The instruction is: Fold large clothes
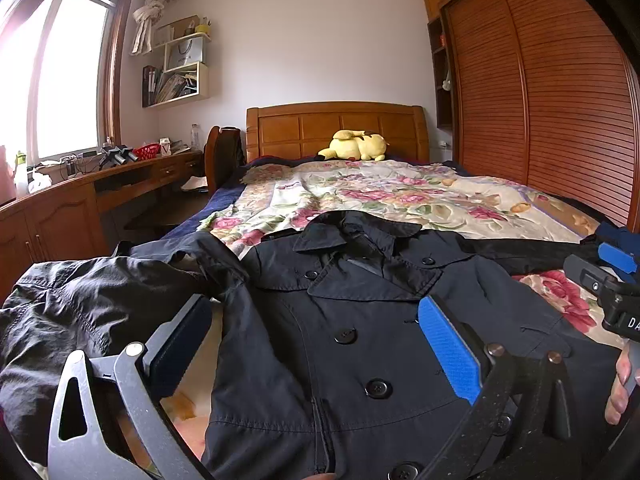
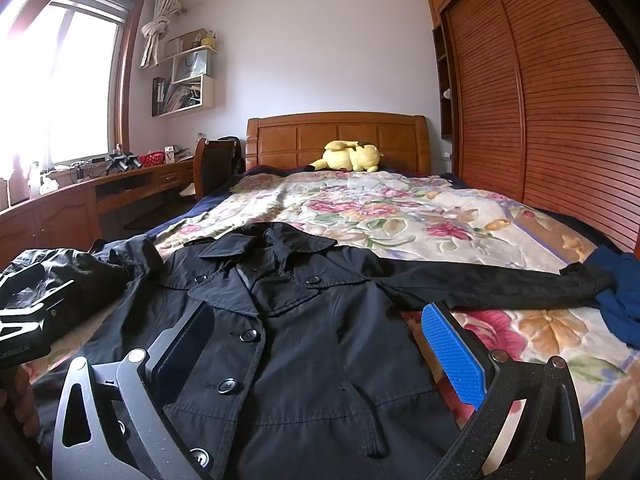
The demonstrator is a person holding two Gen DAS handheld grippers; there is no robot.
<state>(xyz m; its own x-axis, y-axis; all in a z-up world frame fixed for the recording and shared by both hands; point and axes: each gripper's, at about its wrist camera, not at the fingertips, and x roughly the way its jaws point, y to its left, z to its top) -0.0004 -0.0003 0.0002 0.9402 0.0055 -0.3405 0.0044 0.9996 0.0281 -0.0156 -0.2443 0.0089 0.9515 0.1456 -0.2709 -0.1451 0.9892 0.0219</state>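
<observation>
A black double-breasted coat (image 1: 340, 320) lies face up on the bed, collar toward the headboard; it also shows in the right wrist view (image 2: 304, 340). Its right sleeve (image 2: 500, 280) lies stretched out flat to the right. Its left sleeve (image 1: 100, 300) is bunched up at the left. My left gripper (image 1: 312, 344) is open and empty, low over the coat's chest. My right gripper (image 2: 320, 356) is open and empty, low over the coat's right half; its body shows in the left wrist view (image 1: 608, 296).
The floral bedspread (image 2: 400, 208) covers the bed. A yellow plush toy (image 2: 352, 156) lies by the wooden headboard. A blue garment (image 2: 620, 300) lies at the right edge. A desk and chair (image 2: 212, 164) stand left, a slatted wardrobe (image 2: 540, 100) right.
</observation>
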